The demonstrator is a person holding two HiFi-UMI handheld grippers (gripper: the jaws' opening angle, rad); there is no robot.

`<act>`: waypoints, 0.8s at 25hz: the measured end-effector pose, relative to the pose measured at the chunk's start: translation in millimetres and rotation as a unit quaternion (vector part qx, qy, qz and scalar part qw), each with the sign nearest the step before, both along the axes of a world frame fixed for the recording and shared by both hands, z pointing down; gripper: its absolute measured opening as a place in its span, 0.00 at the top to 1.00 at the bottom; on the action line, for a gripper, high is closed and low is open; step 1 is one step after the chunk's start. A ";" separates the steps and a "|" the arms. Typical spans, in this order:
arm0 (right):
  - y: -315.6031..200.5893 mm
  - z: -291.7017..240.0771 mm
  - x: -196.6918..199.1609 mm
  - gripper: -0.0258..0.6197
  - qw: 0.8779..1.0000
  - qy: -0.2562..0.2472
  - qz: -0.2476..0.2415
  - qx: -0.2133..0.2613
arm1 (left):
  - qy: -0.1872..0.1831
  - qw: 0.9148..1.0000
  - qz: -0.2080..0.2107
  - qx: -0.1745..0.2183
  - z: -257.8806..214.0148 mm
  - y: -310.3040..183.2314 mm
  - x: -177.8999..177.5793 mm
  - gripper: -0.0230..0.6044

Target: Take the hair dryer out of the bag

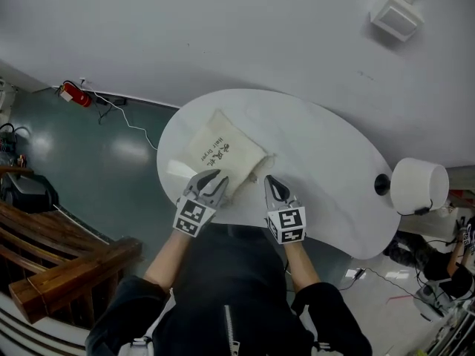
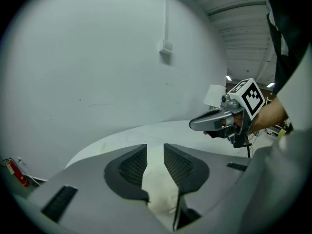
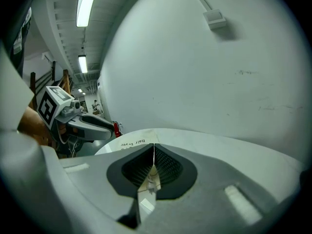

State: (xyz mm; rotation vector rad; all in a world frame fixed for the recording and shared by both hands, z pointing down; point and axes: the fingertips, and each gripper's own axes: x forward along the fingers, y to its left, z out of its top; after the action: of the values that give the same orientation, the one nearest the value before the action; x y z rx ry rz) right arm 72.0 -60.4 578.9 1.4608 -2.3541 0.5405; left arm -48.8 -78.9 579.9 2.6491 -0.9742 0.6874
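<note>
Nearest me is the operator's dark jacket [image 1: 223, 302], cut off by the lower frame edge, both forearms reaching out of it. The left gripper [image 1: 214, 178] has its jaws apart, tips over the near edge of the cream bag [image 1: 223, 150]. Its own view shows cream cloth in the gap, with neither pad pressing on it. The right gripper [image 1: 272, 181] has its jaws together, just off the bag's near right corner. A pale sliver sits in the seam between the pads; I cannot tell what it is. The bag lies flat on the white rounded tabletop [image 1: 319, 162], printed "Hair Dryer". The hair dryer itself shows in no view. A white cylinder [image 1: 419, 186] stands at the tabletop's right edge, its base hidden. Beyond is a plain white wall [image 1: 223, 28] with a small box [image 1: 397, 13] mounted on it. On the left, a glossy dark green floor [image 1: 111, 162] carries a red object [image 1: 76, 93] with a trailing cable. Wooden beams [image 1: 67, 265] lie at lower left, partly out of frame.
</note>
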 end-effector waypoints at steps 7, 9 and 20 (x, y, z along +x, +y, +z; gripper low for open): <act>-2.8 9.7 -2.5 0.95 1.000 0.002 0.005 -0.009 | -0.004 0.999 0.030 -0.020 18.3 5.3 16.5 0.78; -4.1 10.5 -3.4 0.95 1.000 0.003 0.008 -0.011 | -0.014 0.999 0.045 -0.028 26.5 7.5 22.1 0.75; 4.4 9.5 4.0 0.95 0.999 0.003 0.036 -0.020 | -0.136 0.983 0.119 -0.019 76.8 19.3 54.3 0.65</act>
State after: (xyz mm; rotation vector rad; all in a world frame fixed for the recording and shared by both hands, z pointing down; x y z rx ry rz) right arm 76.0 -56.0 588.4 1.5314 -2.2811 0.5965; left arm 5.6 -59.6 656.7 2.7110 -0.7014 1.1343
